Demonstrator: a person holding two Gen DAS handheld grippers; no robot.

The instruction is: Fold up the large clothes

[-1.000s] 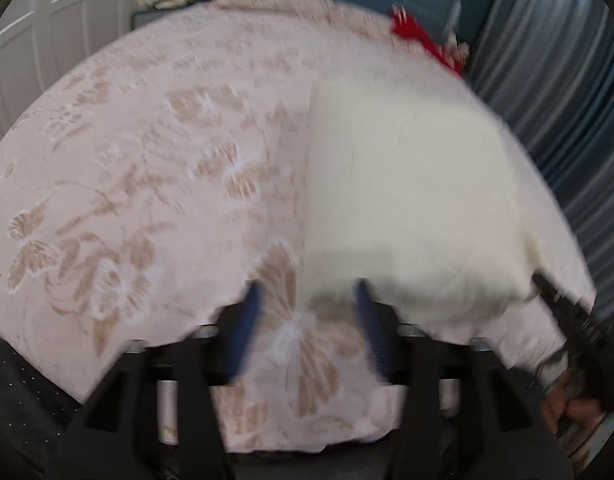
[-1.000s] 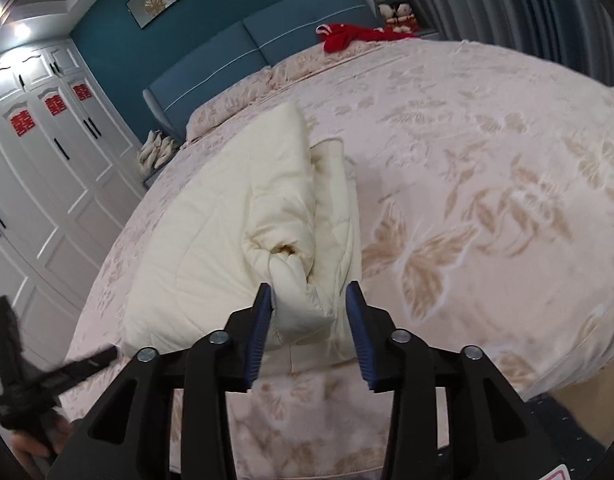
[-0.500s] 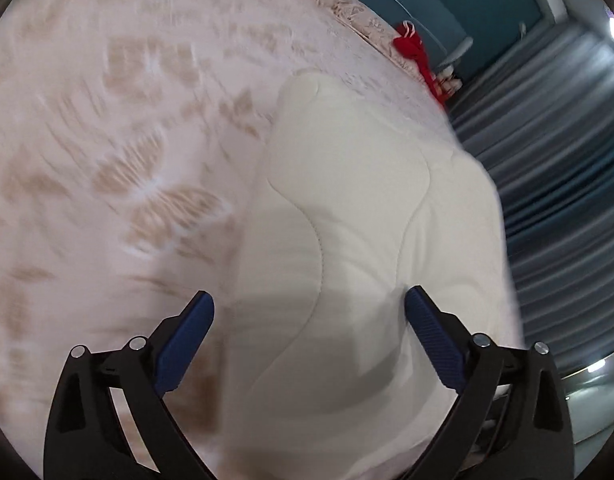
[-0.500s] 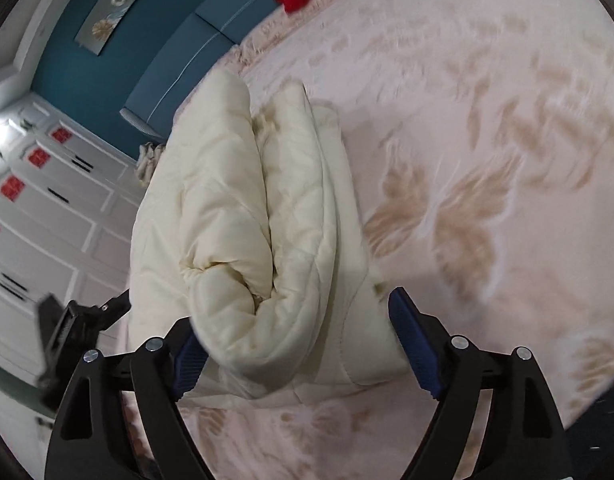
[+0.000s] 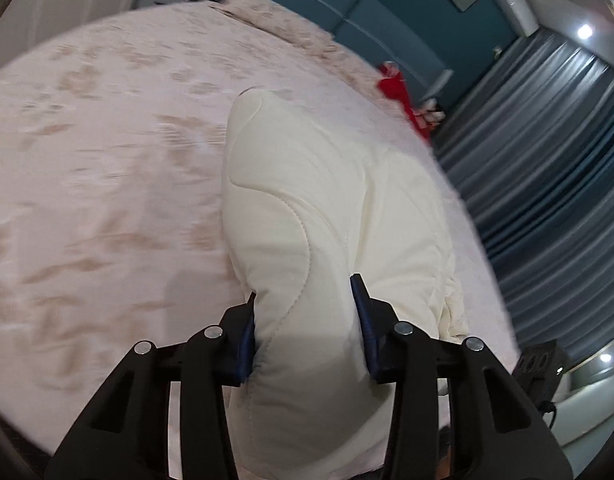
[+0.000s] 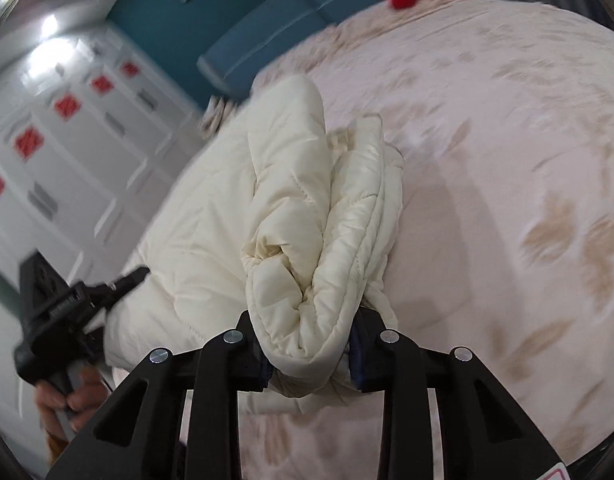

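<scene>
A cream padded jacket (image 5: 347, 200) lies folded on the bed, its near edge bunched into thick rolls. In the left wrist view my left gripper (image 5: 303, 304) has its jaws closing, both blue pads pressed into the near left corner of the jacket. In the right wrist view my right gripper (image 6: 309, 348) is closing too, its pads squeezing the rolled right edge of the jacket (image 6: 307, 240), which hides the fingertips. The left gripper (image 6: 67, 304) also shows at the jacket's far side there, held by a hand (image 6: 67, 396).
The bed's pink cover with tan butterfly print (image 5: 107, 160) spreads around the jacket. A red cloth (image 5: 403, 96) lies near the blue headboard (image 5: 347, 20). Grey curtains (image 5: 547, 160) hang beside the bed, and white wardrobe doors (image 6: 67, 140) stand on the other side.
Both grippers moved forward onto the jacket's near edge, opened wide around it, then closed on the fabric. A second ago the left one was over bare bedcover beside the jacket.
</scene>
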